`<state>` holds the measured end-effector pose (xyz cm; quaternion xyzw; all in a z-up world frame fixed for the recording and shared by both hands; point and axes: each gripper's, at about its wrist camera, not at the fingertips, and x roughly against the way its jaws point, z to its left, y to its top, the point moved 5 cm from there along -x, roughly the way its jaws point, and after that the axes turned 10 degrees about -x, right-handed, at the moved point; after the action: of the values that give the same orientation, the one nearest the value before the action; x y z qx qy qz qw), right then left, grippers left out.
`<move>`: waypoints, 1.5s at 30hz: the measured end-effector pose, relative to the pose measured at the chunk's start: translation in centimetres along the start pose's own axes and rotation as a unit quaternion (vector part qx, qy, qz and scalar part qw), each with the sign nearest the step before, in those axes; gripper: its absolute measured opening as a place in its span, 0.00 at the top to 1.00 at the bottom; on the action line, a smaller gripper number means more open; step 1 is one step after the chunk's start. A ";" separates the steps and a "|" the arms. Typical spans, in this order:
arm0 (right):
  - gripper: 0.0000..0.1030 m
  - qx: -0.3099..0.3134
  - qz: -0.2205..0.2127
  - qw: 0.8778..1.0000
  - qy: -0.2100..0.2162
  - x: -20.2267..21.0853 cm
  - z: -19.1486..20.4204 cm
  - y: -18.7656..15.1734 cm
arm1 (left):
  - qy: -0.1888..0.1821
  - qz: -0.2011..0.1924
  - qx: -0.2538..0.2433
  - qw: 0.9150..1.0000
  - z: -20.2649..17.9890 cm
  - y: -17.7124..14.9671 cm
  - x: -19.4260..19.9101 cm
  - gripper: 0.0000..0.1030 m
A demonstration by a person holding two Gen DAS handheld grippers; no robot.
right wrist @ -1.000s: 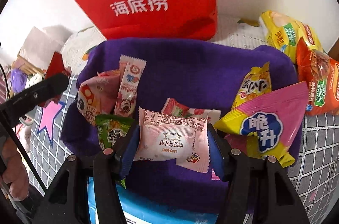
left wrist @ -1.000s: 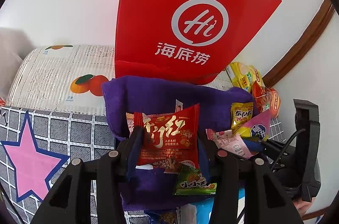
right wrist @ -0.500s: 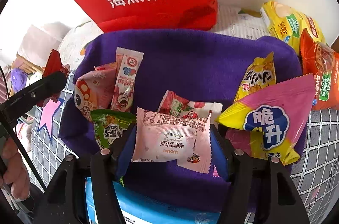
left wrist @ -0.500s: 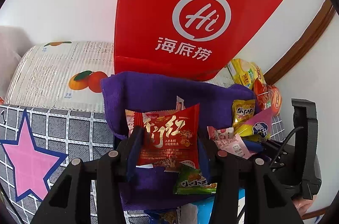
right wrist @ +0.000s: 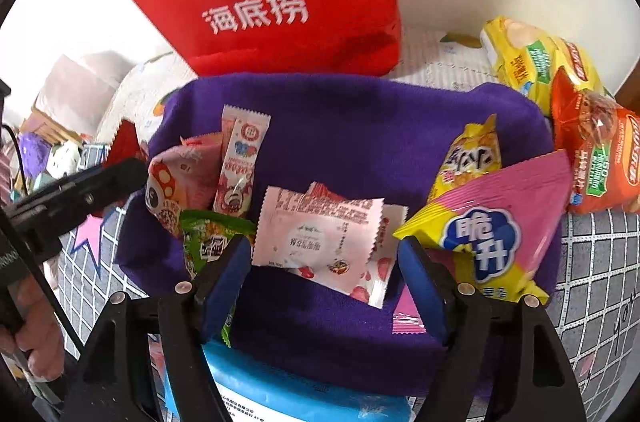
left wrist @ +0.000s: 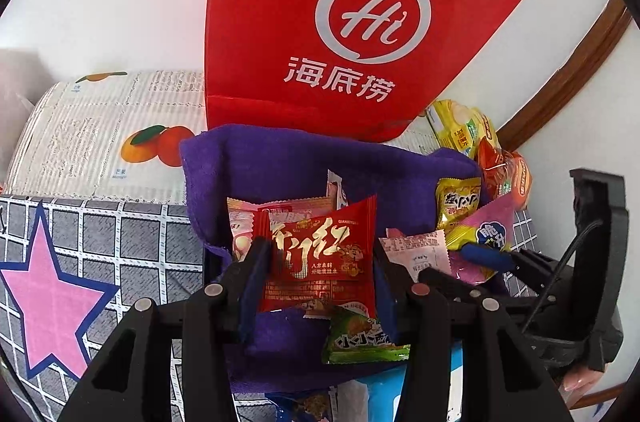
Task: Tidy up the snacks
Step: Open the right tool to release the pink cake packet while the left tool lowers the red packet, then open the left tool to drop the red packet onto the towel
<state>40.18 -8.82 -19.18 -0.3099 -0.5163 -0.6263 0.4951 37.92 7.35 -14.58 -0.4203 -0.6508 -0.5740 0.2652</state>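
While the left gripper (left wrist: 320, 262) clamps a red packet (left wrist: 322, 260) between its fingers above the purple cloth (left wrist: 280, 158), the right gripper (right wrist: 324, 274) stands with jaws apart, the pink packet (right wrist: 316, 234) lying loose on the cloth between them. A green packet (left wrist: 360, 340) lies just below the red one. A pink-and-yellow bag (right wrist: 488, 222) rests at the cloth's right edge, with a yellow packet (right wrist: 472, 154) behind it. A red bag (left wrist: 352, 22) stands upright behind the cloth, against the wall.
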 end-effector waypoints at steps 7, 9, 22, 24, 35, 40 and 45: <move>0.26 -0.021 -0.022 1.000 0.006 1.5 -0.6 0.7 | -0.007 0.008 -0.007 1.000 -0.6 -0.3 -0.3 0.54; 0.26 -0.022 -0.027 0.999 0.003 1.7 -0.5 0.7 | -0.007 0.009 -0.010 1.000 -0.8 -0.3 -0.3 0.54; 0.26 -0.009 -0.038 0.999 -0.006 2.6 -0.1 0.6 | -0.010 0.024 -0.023 0.999 -1.6 -0.6 -1.2 0.54; 0.26 -0.008 -0.040 0.999 -0.008 2.7 -0.1 0.6 | -0.010 0.025 -0.025 0.999 -1.7 -0.7 -1.3 0.54; 0.26 -0.008 -0.045 0.999 -0.015 2.9 -0.3 0.8 | -0.013 0.029 -0.024 0.999 -1.8 -0.7 -1.6 0.54; 0.26 -0.002 -0.046 0.999 -0.018 2.9 -0.1 0.7 | -0.020 0.030 -0.025 0.999 -2.0 -0.7 -1.5 0.51; 0.26 0.003 -0.046 0.999 -0.020 2.9 0.0 0.8 | -0.022 0.024 -0.028 0.999 -2.1 -0.5 -1.2 0.47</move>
<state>40.00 -9.65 -16.31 -0.2965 -0.5417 -0.6408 0.4560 37.79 4.99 -15.44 -0.4551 -0.6300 -0.5763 0.2526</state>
